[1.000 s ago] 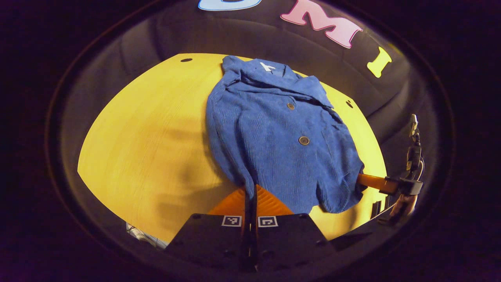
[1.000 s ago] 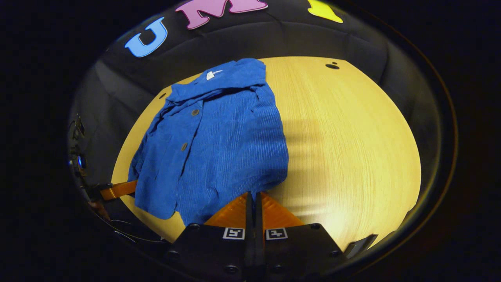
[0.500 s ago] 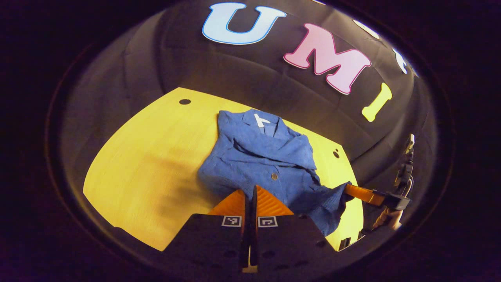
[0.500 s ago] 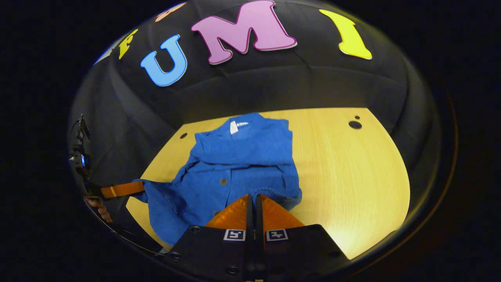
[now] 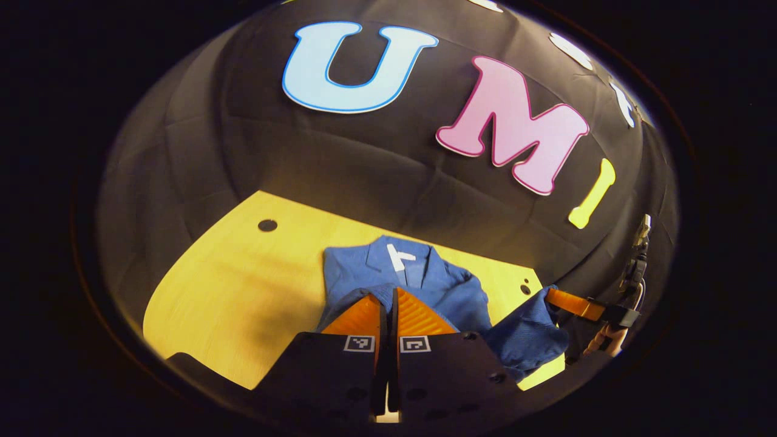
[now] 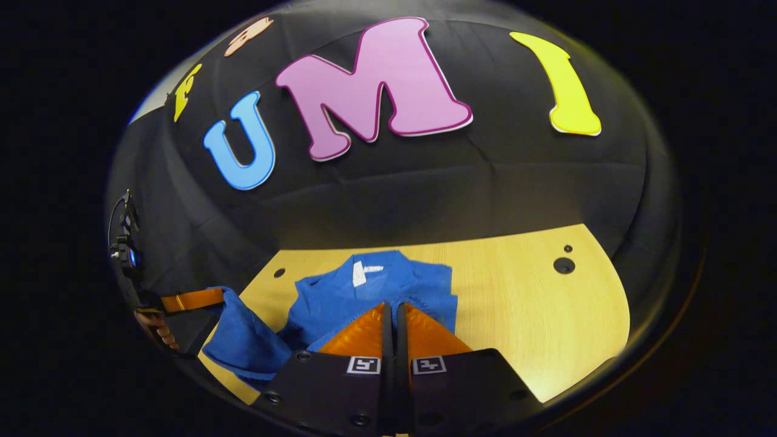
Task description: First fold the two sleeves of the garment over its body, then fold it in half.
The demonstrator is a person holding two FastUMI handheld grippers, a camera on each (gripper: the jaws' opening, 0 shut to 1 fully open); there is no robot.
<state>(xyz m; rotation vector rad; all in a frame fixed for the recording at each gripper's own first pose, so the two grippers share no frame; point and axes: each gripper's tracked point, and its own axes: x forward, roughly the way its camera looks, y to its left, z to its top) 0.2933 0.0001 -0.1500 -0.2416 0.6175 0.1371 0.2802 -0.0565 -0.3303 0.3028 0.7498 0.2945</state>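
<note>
A blue corduroy garment (image 5: 425,279) lies on the yellow wooden table (image 5: 230,285), collar and white label (image 5: 397,258) at the far side. My left gripper (image 5: 388,298) is shut on one corner of the bottom hem, held up close to the collar. In the left gripper view my right gripper (image 5: 561,300) pinches the other hem corner, and the cloth sags below it. The right gripper view shows my right gripper (image 6: 393,311) shut on the hem above the garment (image 6: 376,285), with my left gripper (image 6: 200,299) farther left, fabric hanging from it.
The table (image 6: 534,309) has bare wood to the right of the garment, with a dark round hole (image 6: 563,265) near its far corner. Another hole (image 5: 267,225) sits at the far left. A hand (image 5: 601,343) grips the right gripper. The black cloth wall rises just behind the table.
Both grippers have lifted the bottom hem and carried it forward toward the collar. The lower half of the garment has come up off the table and over the upper half.
</note>
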